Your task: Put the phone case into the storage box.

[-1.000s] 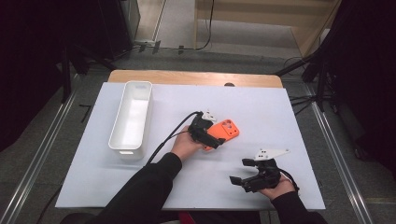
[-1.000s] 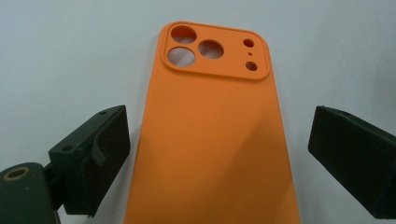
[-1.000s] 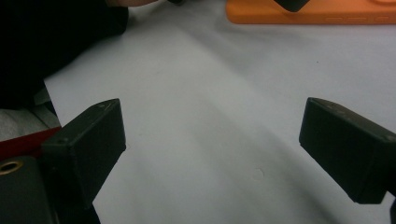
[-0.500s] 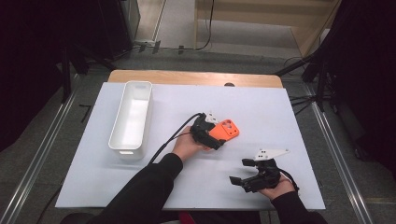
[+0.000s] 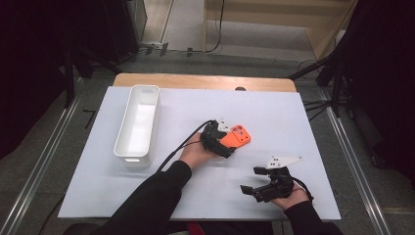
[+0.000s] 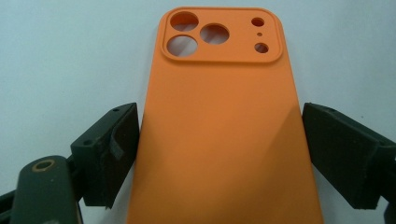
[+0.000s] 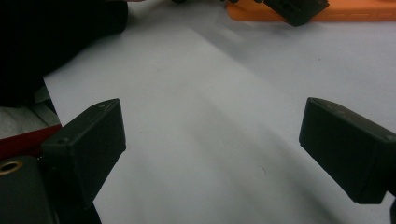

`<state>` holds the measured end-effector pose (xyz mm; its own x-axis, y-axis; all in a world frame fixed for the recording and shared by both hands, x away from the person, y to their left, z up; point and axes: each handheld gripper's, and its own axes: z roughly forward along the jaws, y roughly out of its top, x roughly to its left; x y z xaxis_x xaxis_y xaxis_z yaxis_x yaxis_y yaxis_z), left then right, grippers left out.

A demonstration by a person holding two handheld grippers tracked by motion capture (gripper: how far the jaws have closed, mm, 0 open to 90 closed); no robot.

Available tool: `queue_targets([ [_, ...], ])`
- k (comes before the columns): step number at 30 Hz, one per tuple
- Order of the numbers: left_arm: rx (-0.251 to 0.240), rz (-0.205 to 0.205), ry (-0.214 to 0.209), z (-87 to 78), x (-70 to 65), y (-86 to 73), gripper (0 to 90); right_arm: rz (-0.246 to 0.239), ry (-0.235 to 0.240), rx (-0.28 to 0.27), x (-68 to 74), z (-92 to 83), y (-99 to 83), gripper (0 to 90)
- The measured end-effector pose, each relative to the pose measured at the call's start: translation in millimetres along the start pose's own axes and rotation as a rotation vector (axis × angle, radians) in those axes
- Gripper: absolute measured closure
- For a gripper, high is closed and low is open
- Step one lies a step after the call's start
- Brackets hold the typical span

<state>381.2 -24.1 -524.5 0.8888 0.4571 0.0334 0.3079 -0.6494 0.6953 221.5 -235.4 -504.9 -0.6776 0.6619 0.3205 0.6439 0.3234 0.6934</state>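
Near the middle of the table, a little toward its right edge, lay an orange phone case with its back up and its camera cut-outs pointing away from the person. The left gripper sat at the case's near end, held by a hand whose dark sleeve came in from the table's near edge. In the left gripper view the case ran up between the two black jaws, which had just been closing around it: the left jaw's pad met the case's long side, and the right jaw stood against the opposite side (whether that pad pressed or merely stood hard by it could not be told for certain). The case lay flat on the white table cover.

Close to the near right corner of the table, the right gripper rested in the other hand, well apart from the case, with a grey three-cornered plate on top. In the right gripper view its jaws stood wide apart with nothing between them but bare white cover, and the case's edge showed far off at the top.

Toward the far left corner stood a long white tray, running from the far edge toward the near one.
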Motion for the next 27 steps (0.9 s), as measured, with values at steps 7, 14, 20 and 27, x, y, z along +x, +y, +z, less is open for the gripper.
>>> queue_targets([
  [7,-0.005,0.010,0.008,-0.5,-1.3,-0.4,15.8,-0.001,-0.001,0.003,0.3,-0.1,-0.3,5.9],
  [14,0.007,0.016,0.008,-0.7,-1.3,0.9,16.2,-0.009,-0.003,0.003,0.2,0.7,-0.3,5.9],
  [20,0.007,0.015,0.009,-0.8,-1.5,0.9,16.3,-0.007,-0.001,0.004,0.4,0.4,-0.6,5.9],
  [27,0.013,0.000,0.015,-1.1,-2.2,1.6,16.5,-0.006,0.002,0.003,-0.2,0.0,-1.1,5.9],
])
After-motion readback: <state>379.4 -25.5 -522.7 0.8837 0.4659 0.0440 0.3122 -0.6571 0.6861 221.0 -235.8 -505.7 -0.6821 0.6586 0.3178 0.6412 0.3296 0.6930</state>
